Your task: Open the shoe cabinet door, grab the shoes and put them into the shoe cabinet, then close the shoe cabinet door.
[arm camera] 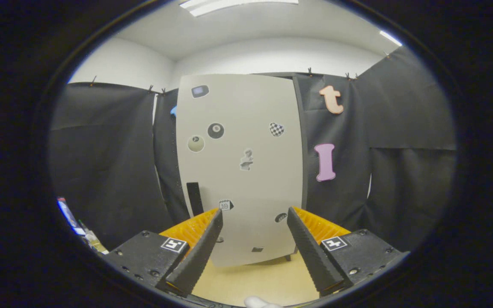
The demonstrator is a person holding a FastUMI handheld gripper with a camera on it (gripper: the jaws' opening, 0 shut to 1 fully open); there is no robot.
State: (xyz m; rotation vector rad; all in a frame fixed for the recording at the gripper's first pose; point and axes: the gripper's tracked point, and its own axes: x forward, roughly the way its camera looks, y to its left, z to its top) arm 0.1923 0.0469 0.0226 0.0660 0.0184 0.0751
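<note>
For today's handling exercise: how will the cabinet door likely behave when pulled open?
The door looks flat and rigid, so it should swing, not bend. Its black handle seems slim, possibly slippery. The open gripper is not touching it.

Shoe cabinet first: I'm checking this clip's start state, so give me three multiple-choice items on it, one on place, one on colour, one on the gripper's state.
1. Where does the shoe cabinet stand relative to the gripper?
A. Beyond the fingers, straight ahead
B. Clamped between the fingers
C. Behind a person's hand

2. What colour is the cabinet door?
A. Bright red
B. Pale off-white
C. Dark green

3. How do the gripper's fingers stand?
A. Shut on the dark handle strip
B. Shut on nothing
C. Open, holding nothing

Answers: 1 A, the cabinet rises past the fingertips against the black cloth wall. 2 B, the door is a light panel dotted with stickers. 3 C, a wide gap shows between the fingers, with the door and tan floor seen through it; the dark handle strip is untouched.
</note>
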